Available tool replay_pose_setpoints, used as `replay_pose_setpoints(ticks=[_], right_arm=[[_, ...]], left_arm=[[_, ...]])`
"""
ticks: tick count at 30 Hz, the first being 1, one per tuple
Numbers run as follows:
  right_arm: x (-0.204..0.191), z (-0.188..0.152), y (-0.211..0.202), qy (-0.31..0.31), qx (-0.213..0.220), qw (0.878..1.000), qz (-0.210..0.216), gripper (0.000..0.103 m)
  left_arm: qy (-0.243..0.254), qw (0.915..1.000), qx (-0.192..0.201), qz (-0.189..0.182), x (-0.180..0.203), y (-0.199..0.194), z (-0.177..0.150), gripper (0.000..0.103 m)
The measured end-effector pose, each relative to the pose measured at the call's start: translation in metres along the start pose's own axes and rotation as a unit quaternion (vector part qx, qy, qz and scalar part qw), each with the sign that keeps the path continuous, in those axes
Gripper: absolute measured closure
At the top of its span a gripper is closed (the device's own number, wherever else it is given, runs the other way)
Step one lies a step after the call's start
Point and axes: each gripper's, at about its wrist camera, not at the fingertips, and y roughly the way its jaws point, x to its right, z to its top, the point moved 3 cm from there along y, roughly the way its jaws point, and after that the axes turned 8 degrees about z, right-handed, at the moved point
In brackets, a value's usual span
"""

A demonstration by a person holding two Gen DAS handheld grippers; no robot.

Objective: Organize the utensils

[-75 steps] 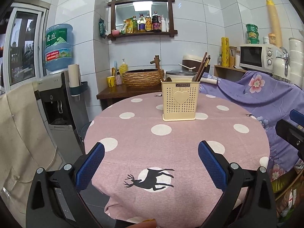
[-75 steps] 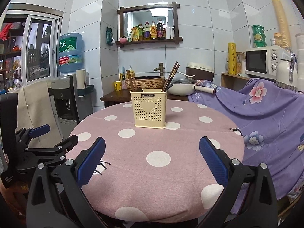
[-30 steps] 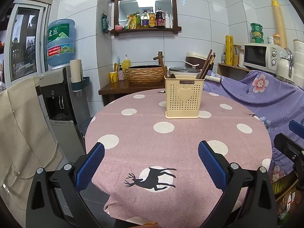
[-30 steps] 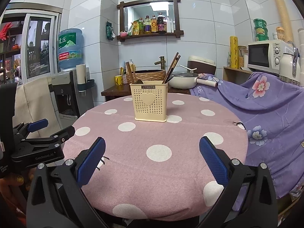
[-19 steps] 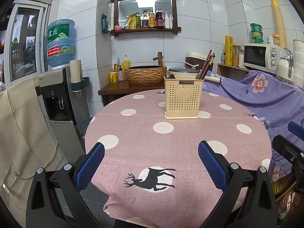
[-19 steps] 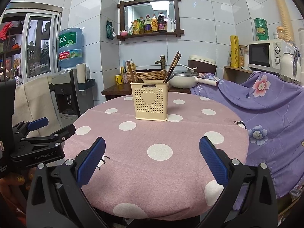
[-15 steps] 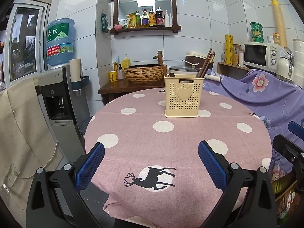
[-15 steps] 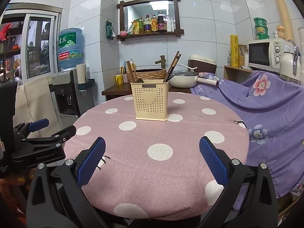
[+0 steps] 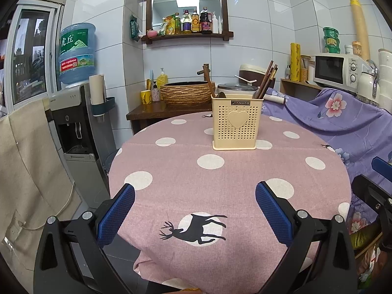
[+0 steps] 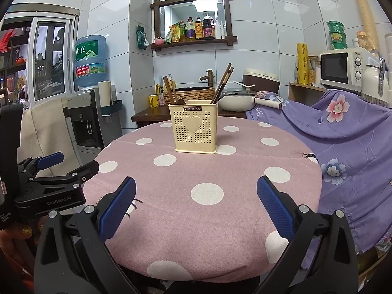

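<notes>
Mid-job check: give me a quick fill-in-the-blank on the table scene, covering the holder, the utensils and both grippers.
1. The cream utensil holder has a ____ shape moulded on its front.
2. The chopsticks lean toward the holder's ____ side.
3. The left gripper and right gripper both have their jaws ____.
4. The pink tablecloth shows a black ____ silhouette near the left gripper.

Missing words: heart; right; open; deer

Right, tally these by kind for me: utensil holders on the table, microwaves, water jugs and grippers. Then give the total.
Utensil holder: 1
Microwave: 1
Water jug: 1
Grippers: 2, the left gripper and the right gripper, both open and empty
Total: 5
</notes>
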Motion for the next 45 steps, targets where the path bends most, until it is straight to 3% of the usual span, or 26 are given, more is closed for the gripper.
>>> replay_pose_setpoints(ticks=[45], right_arm=[[0.0024, -0.0011, -0.0002, 0.002, -0.003, 1.0, 0.0, 0.006]], left_arm=[[0.0, 0.9999, 0.003, -0.01, 0.0018, 0.0006, -0.0004, 0.006]])
